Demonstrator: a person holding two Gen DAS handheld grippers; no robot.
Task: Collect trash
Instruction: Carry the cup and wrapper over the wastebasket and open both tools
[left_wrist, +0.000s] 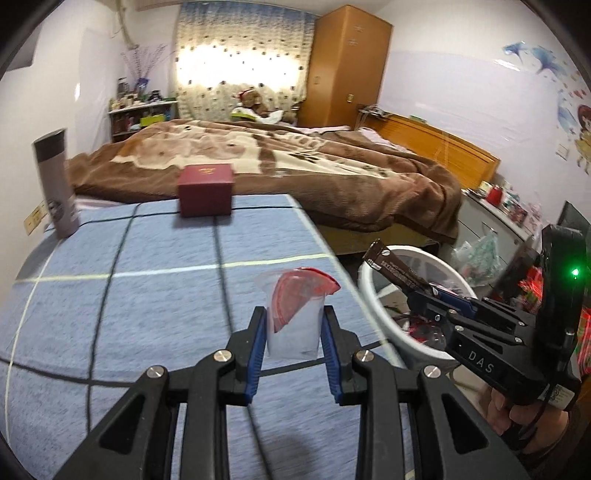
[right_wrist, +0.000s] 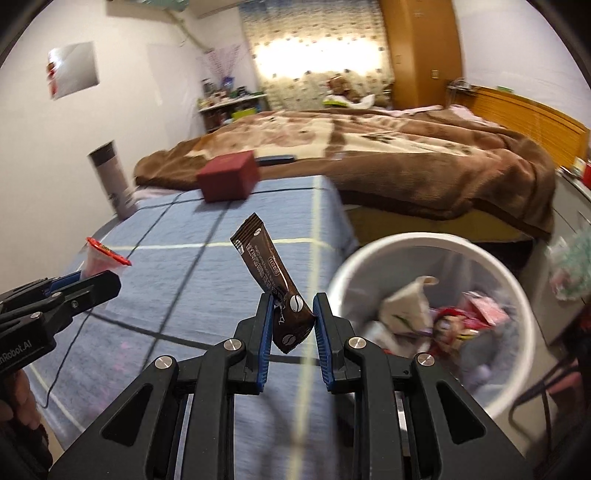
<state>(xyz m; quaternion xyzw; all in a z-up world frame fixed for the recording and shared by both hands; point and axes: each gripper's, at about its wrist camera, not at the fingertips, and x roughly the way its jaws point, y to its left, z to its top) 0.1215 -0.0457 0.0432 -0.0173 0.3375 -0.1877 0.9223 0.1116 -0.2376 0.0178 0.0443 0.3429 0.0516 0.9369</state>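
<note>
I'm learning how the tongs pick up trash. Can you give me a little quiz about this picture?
1. True or false: the left tongs hold a cup with a red lid.
2. What do the right tongs hold? A) spoon B) brown packet C) sock
3. Fill in: the white bin beside the table already has ____ in it.

Key: 1 true; 2 B; 3 trash.

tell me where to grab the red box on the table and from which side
Grip the red box across its two upright side walls, coming down from above. It sits flat and square on the blue table with space on both sides; the walls are parallel, so the pads seat flat. Whether the jaws span it is unclear.
</note>
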